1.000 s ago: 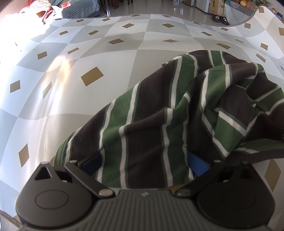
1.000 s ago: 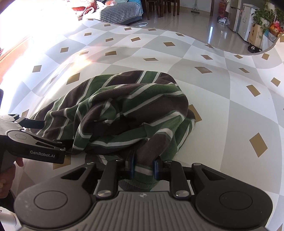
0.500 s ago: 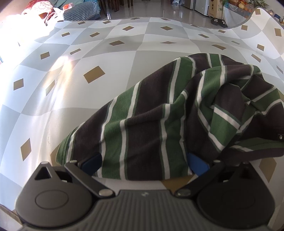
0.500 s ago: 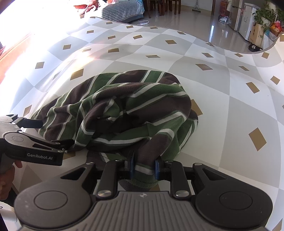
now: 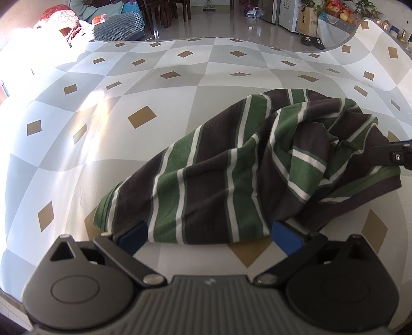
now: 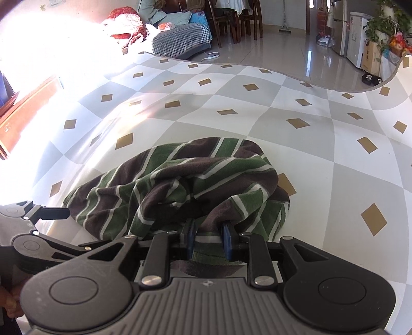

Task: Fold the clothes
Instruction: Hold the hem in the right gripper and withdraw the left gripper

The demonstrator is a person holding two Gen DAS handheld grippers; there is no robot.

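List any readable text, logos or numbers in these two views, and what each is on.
Nothing reads clearly.
Cardboard box: dark print, too small.
Fridge: markings, blurred.
Right gripper body: small emblem, no letters.
Left gripper side, right wrist view: print mostly hidden, unreadable.

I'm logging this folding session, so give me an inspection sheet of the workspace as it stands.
Surface: table under a checked cloth with tan diamonds, strong sun glare at the left.
Job's things: striped shirt, bunched in a heap, not folded.
Clutter: nothing seen on the table.
Grippers: right gripper shut on a fold of the shirt; left gripper open, its blue pads either side of the shirt's near edge.
Cables: a white cord on the floor beyond the table.
Surroundings: sofa, chairs, fridge, plants, slippers.
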